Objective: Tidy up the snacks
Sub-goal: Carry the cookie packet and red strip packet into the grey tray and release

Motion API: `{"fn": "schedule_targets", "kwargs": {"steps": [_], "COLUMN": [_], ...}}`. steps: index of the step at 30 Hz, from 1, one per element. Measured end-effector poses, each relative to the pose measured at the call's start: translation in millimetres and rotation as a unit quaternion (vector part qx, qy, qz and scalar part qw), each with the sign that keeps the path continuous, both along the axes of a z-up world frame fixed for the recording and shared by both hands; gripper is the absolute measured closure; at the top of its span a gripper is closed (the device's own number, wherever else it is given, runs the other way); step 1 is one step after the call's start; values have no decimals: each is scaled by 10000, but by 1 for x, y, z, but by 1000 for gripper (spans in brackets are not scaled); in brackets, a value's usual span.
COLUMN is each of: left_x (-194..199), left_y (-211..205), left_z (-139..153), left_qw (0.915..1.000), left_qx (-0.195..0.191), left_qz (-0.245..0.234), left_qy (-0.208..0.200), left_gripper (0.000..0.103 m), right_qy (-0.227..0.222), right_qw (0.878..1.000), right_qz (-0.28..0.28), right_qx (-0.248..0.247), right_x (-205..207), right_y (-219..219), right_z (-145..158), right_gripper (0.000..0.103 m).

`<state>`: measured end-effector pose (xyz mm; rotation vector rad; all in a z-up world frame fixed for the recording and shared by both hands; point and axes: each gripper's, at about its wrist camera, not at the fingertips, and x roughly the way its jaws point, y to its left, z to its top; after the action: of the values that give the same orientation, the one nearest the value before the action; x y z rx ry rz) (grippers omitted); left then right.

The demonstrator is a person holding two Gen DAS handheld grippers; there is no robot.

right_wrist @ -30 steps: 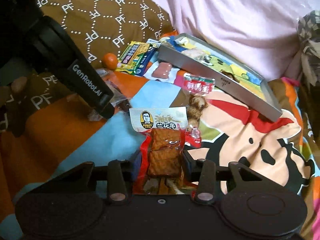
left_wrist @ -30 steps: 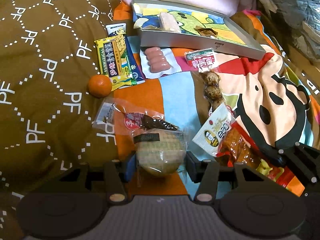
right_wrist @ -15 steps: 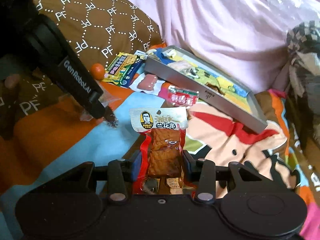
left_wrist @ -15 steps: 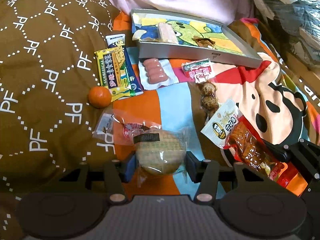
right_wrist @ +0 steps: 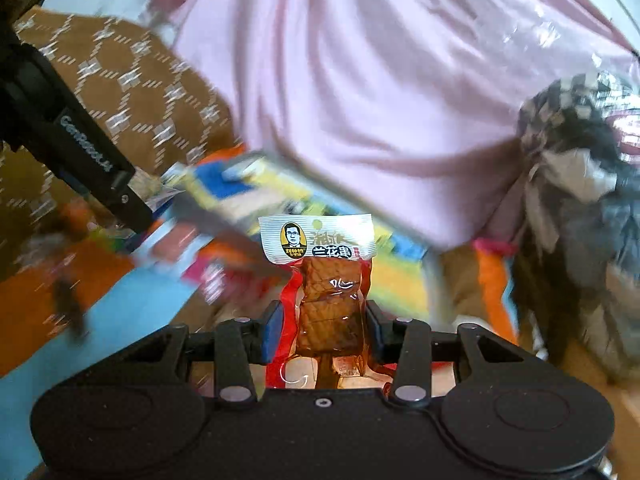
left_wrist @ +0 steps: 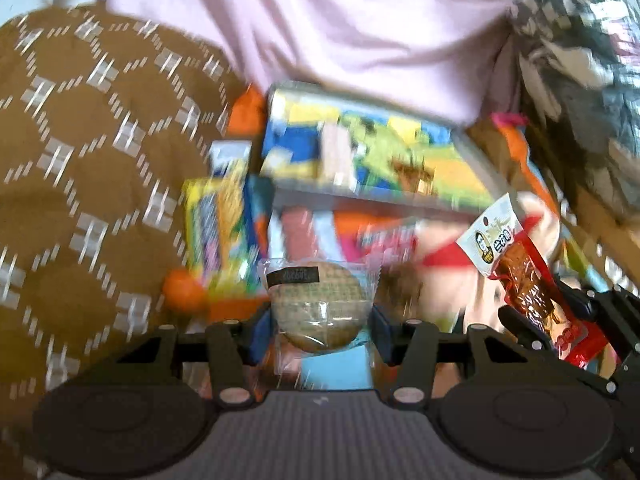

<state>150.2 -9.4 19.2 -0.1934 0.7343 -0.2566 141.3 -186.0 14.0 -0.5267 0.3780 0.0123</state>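
A bed with a brown patterned quilt [left_wrist: 80, 184] and a pink sheet [right_wrist: 380, 92]. Two snacks are lifted: the left gripper [left_wrist: 318, 326] clamps one round wrapped biscuit [left_wrist: 318, 310], the right gripper [right_wrist: 322, 326] clamps one red dried-tofu packet [right_wrist: 326, 292], long axis pointing away, white label uppermost. One blurred picture tray [left_wrist: 372, 196] lies beyond

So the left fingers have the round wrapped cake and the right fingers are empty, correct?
Not quite. The left gripper does hold the round wrapped cake, but the right gripper is not empty: the right wrist view shows it shut on a red tofu snack packet.
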Motion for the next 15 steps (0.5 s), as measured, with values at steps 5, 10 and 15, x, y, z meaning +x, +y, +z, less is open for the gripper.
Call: {"fn": "schedule_targets", "kwargs": {"steps": [5,10,15], "left_x": [45,91,133], "left_y": [-23,-50,-77], "left_z": [33,61,63], "left_qw": [9986,9954,9934], "left_qx": [120,316,662], "left_qz": [120,154,251], "left_qy": [-496,-891,-899], "left_gripper": [47,47,46], "right_qy": [-377,-213,-194], "right_qw": [9991,9996,9987], "right_qz": [22,130,-269], "right_qx": [-175,-142,395], "right_x": [40,93,125], "right_y": [-16,-24,-46], "right_z": [25,41,32], "right_gripper": [58,58,58]}}
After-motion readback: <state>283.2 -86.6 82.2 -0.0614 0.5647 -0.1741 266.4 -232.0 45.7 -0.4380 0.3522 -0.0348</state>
